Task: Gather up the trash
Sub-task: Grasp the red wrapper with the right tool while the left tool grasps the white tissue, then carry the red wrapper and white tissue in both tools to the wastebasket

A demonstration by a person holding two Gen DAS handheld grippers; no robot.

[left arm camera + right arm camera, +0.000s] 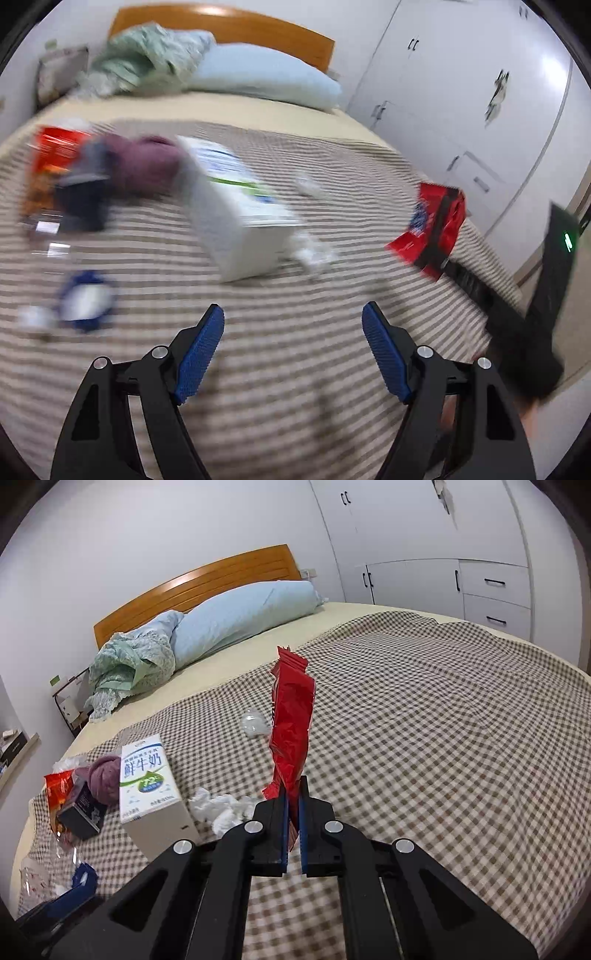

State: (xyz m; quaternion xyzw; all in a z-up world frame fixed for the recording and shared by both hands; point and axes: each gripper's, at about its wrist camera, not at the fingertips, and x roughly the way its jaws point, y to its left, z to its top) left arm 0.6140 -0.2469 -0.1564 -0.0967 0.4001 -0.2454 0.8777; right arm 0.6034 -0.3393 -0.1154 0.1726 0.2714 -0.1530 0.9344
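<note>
- We see a bed (443, 709) covered by a brown-and-white checked blanket (424, 738) over a cream sheet.
- At the wooden headboard (192, 583) lie a long pale-blue pillow (240, 624) and a bunched green quilt (129, 664).
- On the blanket rests a white milk carton (147, 790), lying flat.
- Just beside it: crumpled white tissue (221, 808), a purple knitted item (105, 779), a dark small box (83, 808), an orange-red packet (57, 786).
- Farther up lies what may be clear plastic (253, 723).
- A blue-and-white wrapper (86, 301) lies near the blanket's edge.
</note>
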